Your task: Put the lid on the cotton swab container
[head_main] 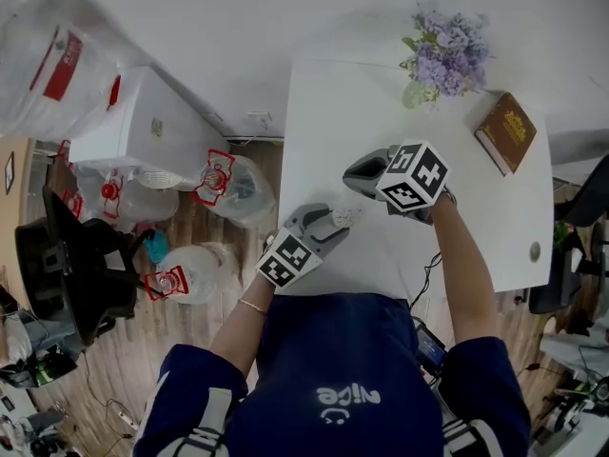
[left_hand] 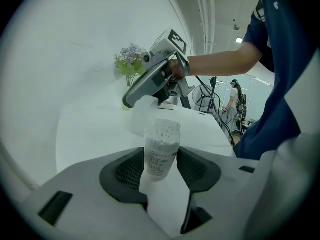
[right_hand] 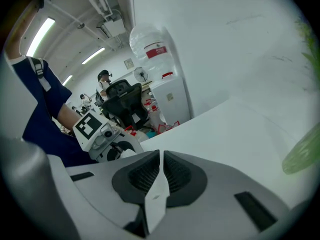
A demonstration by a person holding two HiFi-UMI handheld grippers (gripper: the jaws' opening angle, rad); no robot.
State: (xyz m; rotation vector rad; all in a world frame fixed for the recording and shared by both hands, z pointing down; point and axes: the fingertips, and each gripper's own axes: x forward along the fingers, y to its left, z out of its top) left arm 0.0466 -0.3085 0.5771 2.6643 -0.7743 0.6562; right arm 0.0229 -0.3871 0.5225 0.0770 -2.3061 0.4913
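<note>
My left gripper [left_hand: 161,168] is shut on the cotton swab container [left_hand: 162,145], a clear jar packed with white swabs that stands upright with its top uncovered. In the head view this gripper [head_main: 328,225] holds the container [head_main: 342,217] over the near part of the white table [head_main: 352,103]. My right gripper [head_main: 366,174] hangs just beyond it, pointing down towards the jar. Its jaws [right_hand: 161,176] are shut on the lid [right_hand: 156,194], a thin white piece seen edge-on. From the left gripper view the lid [left_hand: 144,116] hangs just behind and above the jar, not touching it.
A vase of purple flowers [head_main: 445,50] and a brown book [head_main: 506,131] stand at the table's far right. A small round object [head_main: 535,251] lies near the right edge. Water bottles [head_main: 228,184] and a black chair [head_main: 67,265] are on the floor to the left.
</note>
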